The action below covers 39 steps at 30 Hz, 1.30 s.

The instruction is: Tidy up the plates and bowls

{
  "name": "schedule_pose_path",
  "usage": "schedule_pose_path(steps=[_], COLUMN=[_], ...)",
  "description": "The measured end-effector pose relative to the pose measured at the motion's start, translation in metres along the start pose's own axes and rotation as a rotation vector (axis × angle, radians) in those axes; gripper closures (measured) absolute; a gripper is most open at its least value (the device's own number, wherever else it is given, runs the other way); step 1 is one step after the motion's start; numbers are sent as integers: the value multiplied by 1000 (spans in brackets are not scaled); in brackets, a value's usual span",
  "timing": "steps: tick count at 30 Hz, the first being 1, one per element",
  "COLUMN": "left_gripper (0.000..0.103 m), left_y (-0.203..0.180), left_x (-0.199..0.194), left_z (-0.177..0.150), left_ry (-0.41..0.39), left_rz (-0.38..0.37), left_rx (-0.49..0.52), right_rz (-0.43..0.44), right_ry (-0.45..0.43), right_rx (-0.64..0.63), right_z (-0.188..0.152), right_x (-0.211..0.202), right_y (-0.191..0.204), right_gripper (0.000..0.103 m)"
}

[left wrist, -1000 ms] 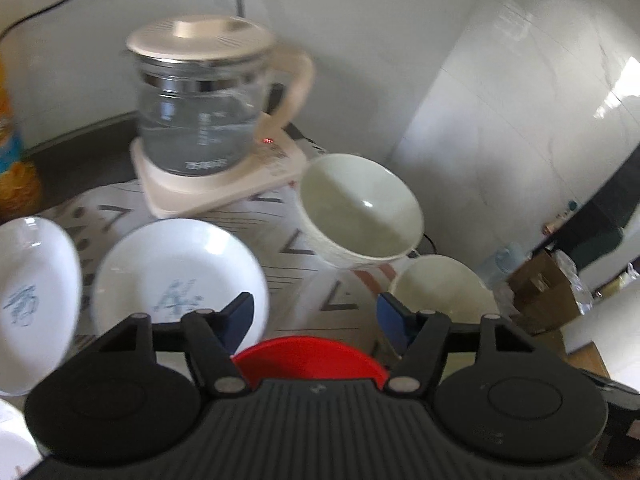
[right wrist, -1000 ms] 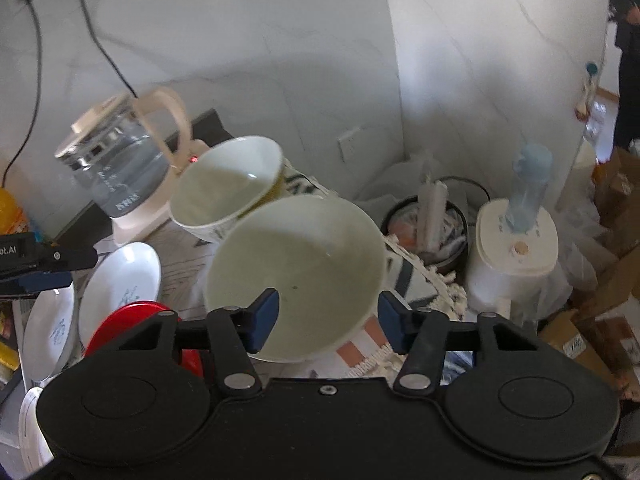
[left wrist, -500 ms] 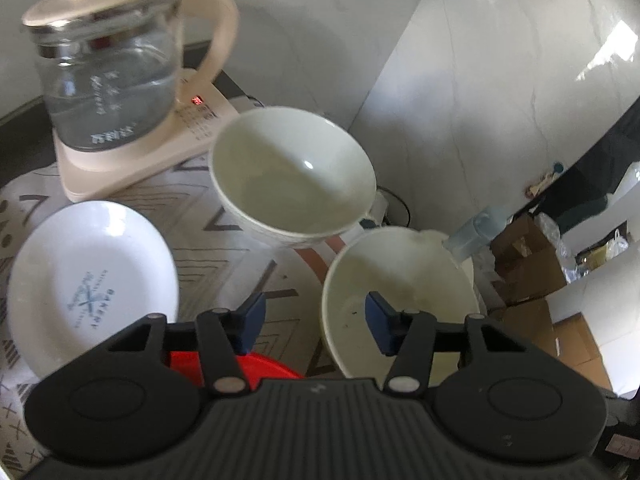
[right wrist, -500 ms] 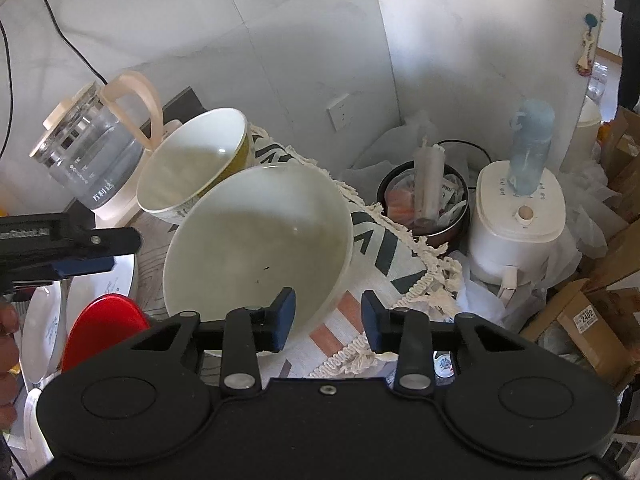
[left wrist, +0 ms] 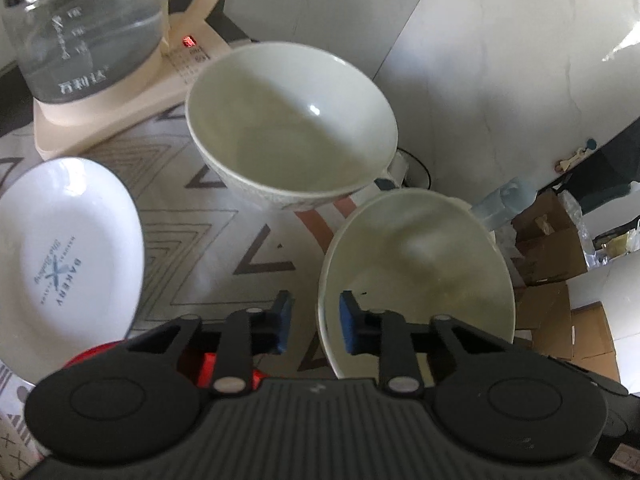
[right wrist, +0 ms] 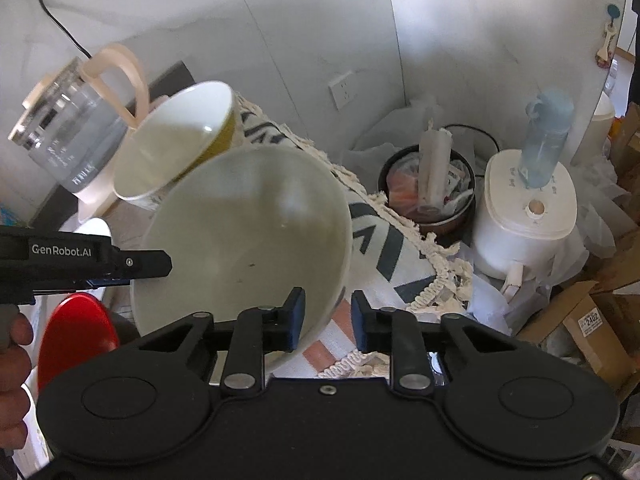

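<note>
White marble-look wall panels (right wrist: 312,12) meet in a corner, one bearing a wall socket (right wrist: 342,89). A patterned, fringed cloth (left wrist: 224,220) covers the counter. Below, cardboard boxes (left wrist: 552,240) crowd the floor. Daylight falls brightly on the right wall (left wrist: 520,40).

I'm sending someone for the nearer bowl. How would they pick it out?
Start at the glass kettle with the cream handle at the back of the patterned cloth. Two pale bowls sit beside it. Take the wider, shallower pale bowl at the cloth's edge, not the deeper bowl by the kettle.
</note>
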<state>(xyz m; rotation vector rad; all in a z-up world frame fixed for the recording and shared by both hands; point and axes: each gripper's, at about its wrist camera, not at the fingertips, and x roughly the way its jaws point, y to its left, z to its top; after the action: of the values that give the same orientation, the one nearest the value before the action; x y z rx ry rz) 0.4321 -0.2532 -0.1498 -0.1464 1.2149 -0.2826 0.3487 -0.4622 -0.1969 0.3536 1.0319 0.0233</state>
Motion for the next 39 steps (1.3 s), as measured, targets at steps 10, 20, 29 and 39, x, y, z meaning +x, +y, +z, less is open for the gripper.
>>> schedule_pose_path(steps=[10, 20, 29, 39], left_gripper=[95, 96, 96, 96], left_y=[-1, 5, 19, 40], left_x=[2, -35, -77, -116], left_z=[-6, -6, -10, -29], left_ry=[27, -60, -126, -179], left_rz=[-23, -40, -28, 5], left_rx=[-35, -55, -105, -173], right_rz=[6, 24, 75, 140], right_ry=[-35, -103, -146, -151], right_rx=[-1, -44, -95, -172], right_z=[3, 12, 16, 12], right_x=[-8, -33, -54, -69], right_y=[1, 17, 40, 70], right_gripper=[83, 83, 83, 83])
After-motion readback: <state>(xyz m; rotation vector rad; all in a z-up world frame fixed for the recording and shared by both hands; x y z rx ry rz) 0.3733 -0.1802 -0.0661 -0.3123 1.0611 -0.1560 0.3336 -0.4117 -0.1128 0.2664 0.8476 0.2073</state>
